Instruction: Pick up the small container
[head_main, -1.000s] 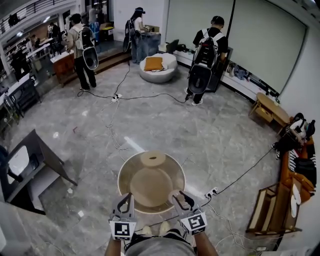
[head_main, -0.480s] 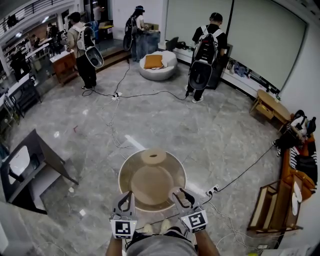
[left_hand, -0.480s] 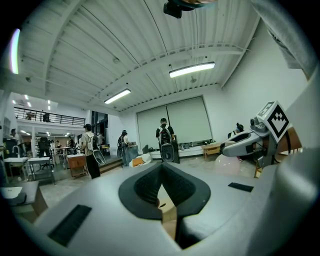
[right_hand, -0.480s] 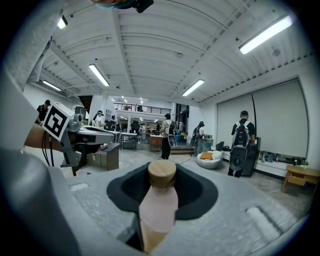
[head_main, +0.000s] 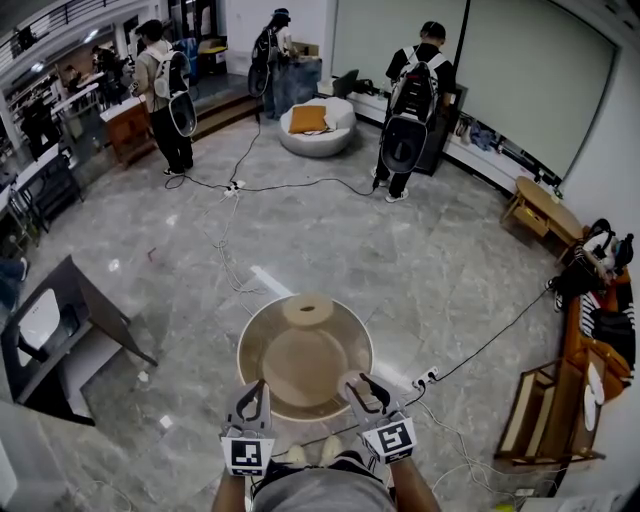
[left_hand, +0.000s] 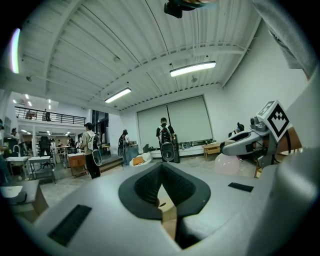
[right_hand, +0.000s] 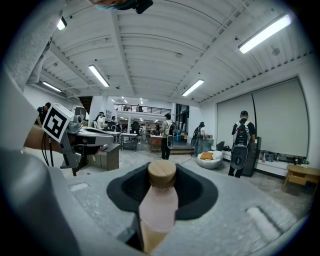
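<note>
Nothing's budged in the last second: right gripper (right_hand: 161, 186) still clamped on the little pink bottle (right_hand: 159, 210) over the round table's (head_main: 241, 352) near edge, left gripper (left_hand: 161, 168) closed and empty, so pickup looks done.

Open round tabletop (head_main: 262, 345) ahead, ring-shaped disc (head_main: 307, 312) at its far rim, cables (head_main: 480, 352) crossing floor beyond

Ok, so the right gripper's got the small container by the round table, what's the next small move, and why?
Probably raise the right gripper straight up a little. Its jaws are closed on the small container, wooden cap upward, above the near edge of the round table. Whether it has cleared the tabletop can't be told.
</note>
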